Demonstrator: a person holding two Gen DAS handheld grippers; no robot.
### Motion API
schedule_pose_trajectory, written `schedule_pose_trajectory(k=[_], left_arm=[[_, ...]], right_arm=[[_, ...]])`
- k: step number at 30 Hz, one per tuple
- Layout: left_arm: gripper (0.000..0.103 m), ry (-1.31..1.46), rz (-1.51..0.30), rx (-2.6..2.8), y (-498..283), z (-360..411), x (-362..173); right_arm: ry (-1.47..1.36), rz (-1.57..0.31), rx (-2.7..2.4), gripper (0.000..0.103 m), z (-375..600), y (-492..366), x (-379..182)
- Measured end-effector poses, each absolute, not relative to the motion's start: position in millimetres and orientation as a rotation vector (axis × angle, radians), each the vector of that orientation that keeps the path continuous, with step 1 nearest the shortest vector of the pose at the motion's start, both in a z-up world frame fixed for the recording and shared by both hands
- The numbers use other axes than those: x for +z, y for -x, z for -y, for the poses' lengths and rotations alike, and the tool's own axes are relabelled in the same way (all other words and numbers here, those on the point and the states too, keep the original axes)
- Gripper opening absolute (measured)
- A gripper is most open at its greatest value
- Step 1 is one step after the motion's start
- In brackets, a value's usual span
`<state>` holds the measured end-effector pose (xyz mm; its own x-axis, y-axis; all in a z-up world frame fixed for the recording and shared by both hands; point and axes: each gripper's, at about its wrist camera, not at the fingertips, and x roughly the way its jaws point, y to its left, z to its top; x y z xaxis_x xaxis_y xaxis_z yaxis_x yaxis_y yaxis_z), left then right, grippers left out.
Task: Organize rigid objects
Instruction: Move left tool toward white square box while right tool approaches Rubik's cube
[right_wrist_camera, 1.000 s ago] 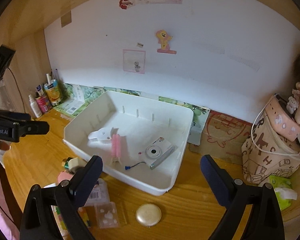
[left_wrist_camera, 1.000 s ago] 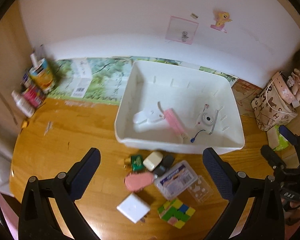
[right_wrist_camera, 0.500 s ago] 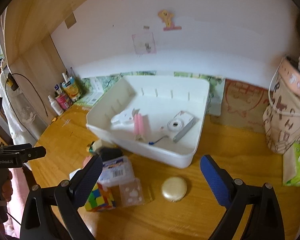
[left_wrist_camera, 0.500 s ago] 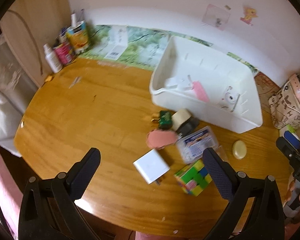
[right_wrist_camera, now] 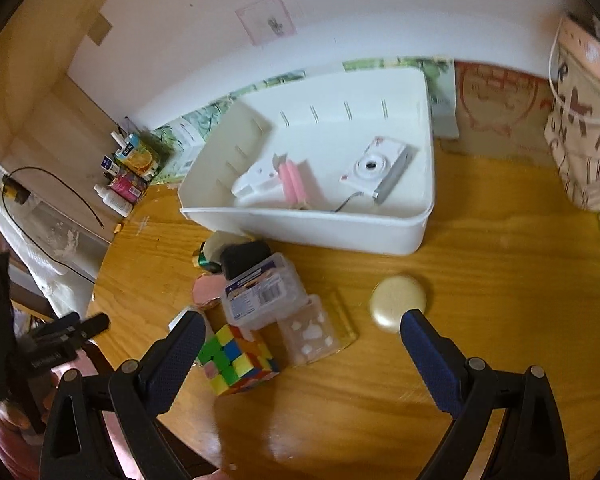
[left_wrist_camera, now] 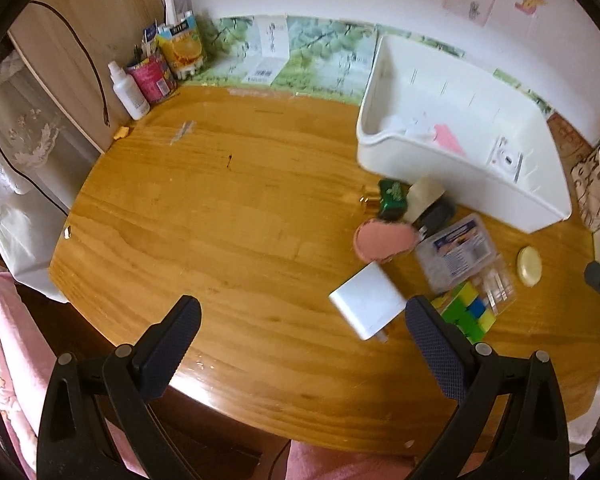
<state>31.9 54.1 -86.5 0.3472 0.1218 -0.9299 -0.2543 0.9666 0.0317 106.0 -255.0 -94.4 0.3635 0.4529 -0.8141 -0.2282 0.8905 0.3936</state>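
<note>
Looking from the left wrist, the left gripper [left_wrist_camera: 302, 330] hangs over bare wood near the table [left_wrist_camera: 220, 220] edge, its fingers spread wide and holding nothing. The white charger [left_wrist_camera: 366, 300] lies just beside its right finger. It looks hard, light and smooth, so I would pinch it on its two flat sides. The white bin [left_wrist_camera: 460, 172] sits farther back with a little camera inside.

From the right wrist, the right gripper [right_wrist_camera: 300, 340] is tipped down over the pile, fingers wide apart and empty. The puzzle cube [right_wrist_camera: 238, 356] sits just by its left finger, stiff and easy to squeeze on flat faces. The gold compact [right_wrist_camera: 398, 302], by the right finger, looks slippery and round.
</note>
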Motion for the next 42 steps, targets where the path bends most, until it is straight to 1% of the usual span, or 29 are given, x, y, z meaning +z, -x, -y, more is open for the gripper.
schedule_pose_trajectory(k=[7, 16, 33, 42], left_arm=[[0.102, 0.055, -1.236, 0.152, -35, -61, -103], [0.102, -0.111, -1.264, -0.044, -50, -63, -117], [0.102, -0.342, -1.358, -0.439, -70, -45, -155], [0.102, -0.308, -1.435, -0.526, -87, -28, -173]], right_arm=[[-0.362, -1.211, 0.364, 0.099, 243, -103, -112], [-0.554, -1.324, 0.244, 0.099, 223, -89, -140], [-0.798, -1.36, 0.037, 0.099, 195, -64, -175], [-0.827, -1.378, -0.015, 0.099, 183, -67, -186]])
